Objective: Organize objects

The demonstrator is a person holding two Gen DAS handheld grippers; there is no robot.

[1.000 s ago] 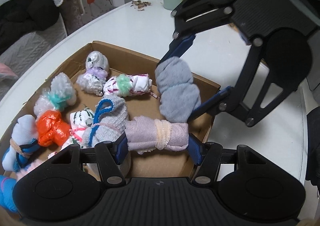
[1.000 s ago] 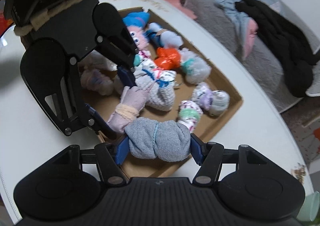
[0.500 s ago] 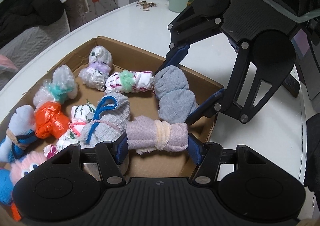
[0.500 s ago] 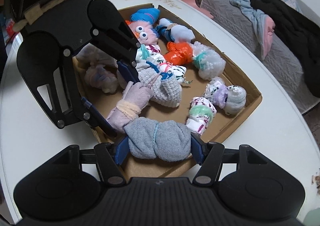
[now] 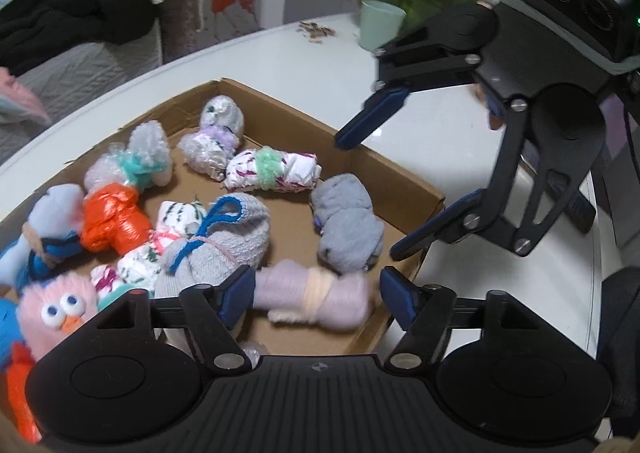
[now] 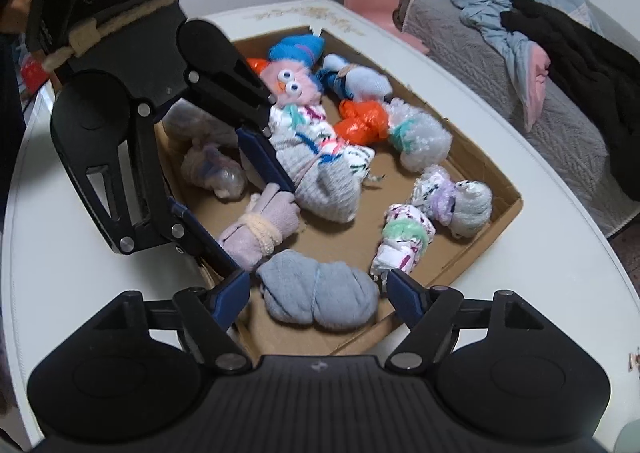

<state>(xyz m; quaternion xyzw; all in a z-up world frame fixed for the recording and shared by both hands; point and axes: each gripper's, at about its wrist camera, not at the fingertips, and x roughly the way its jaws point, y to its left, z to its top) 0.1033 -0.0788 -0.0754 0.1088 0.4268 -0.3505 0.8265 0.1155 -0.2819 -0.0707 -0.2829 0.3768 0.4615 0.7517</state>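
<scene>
The left hand-held gripper [image 5: 316, 295] and right hand-held gripper [image 6: 318, 293] are opening, and we now see the lilac bundle [image 5: 316, 299] and grey-blue bundle [image 6: 320, 299] released, lying loose between the jaws at the cardboard box [image 5: 404, 177]'s near corner, so both look delivered.

Even, soft indoor light, faint shadows, strong fisheye bending at the edges, slight motion blur throughout.

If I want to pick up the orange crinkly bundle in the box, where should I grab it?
Probably around its pinched middle, coming straight down from above. The orange bundle puffs out at both ends and narrows at the waist, so fingers would likely sit there without slipping. Other bundles crowd its sides inside the cardboard box, so the top is the open way in.
</scene>
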